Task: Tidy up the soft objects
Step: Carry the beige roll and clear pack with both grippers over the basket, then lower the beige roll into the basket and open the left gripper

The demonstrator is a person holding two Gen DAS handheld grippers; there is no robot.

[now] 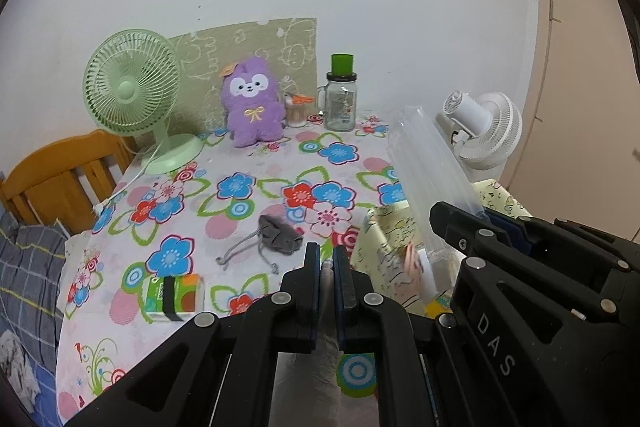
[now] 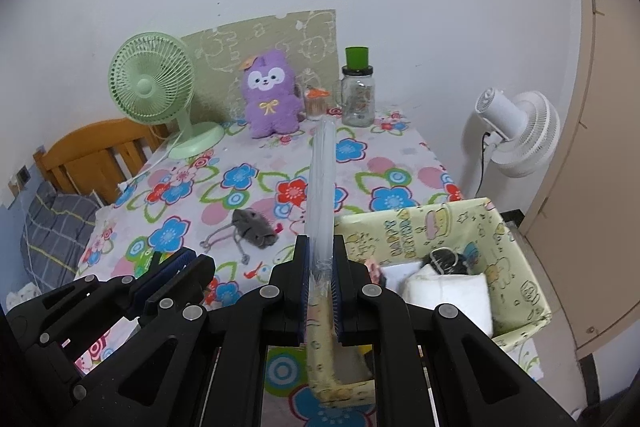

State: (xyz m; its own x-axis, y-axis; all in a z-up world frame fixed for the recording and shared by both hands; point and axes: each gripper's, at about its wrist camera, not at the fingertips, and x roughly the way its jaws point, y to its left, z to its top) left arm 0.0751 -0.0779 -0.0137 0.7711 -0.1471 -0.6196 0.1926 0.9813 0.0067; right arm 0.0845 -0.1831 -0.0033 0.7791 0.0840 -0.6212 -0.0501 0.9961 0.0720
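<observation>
Plastic sleeve (image 2: 320, 187) is pinched in your right claw (image 2: 320, 279) above the box (image 2: 516, 267); left claw (image 1: 326, 279) nearly closed, empty; judge lowering it in, then grey pouch (image 2: 254, 223) at ten o'clock.

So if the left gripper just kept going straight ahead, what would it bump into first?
Probably the grey drawstring pouch. The left gripper, jaws nearly shut, points across the floral tablecloth toward it; the purple plush sits farther back. Depth is hard to judge.

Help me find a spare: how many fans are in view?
2. A green desk fan stands on the table's far left corner, beside the purple plush. A white fan stands off the table to the right, near the wall. Others may be out of frame.
</observation>
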